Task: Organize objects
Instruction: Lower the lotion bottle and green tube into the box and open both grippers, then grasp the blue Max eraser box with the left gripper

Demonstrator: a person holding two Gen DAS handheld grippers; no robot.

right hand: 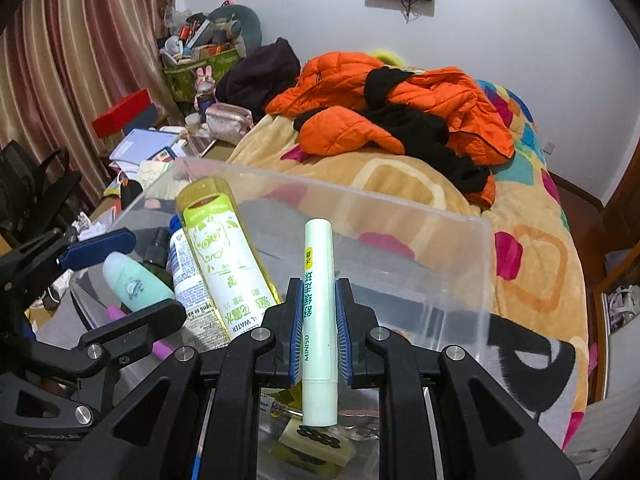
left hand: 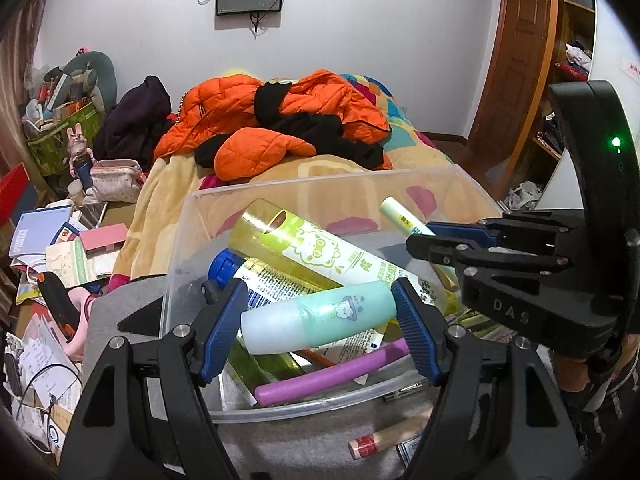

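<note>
Right jaws around pale green tube (right hand: 318,320)

The left tool (left hand: 320,312) covers both ends of the mint bottle (left hand: 320,318), so contact between pads and bottle cannot be judged. The yellow-green bottle (left hand: 308,248) overlies the blue-capped bottle (left hand: 256,280), hiding its lower body. The purple tube (left hand: 332,372) is partly buried under packets. The clear bin (left hand: 320,190) loses its near corners behind tool arms. The pale-green tube (right hand: 318,320) carries small, mostly unreadable print.
</note>
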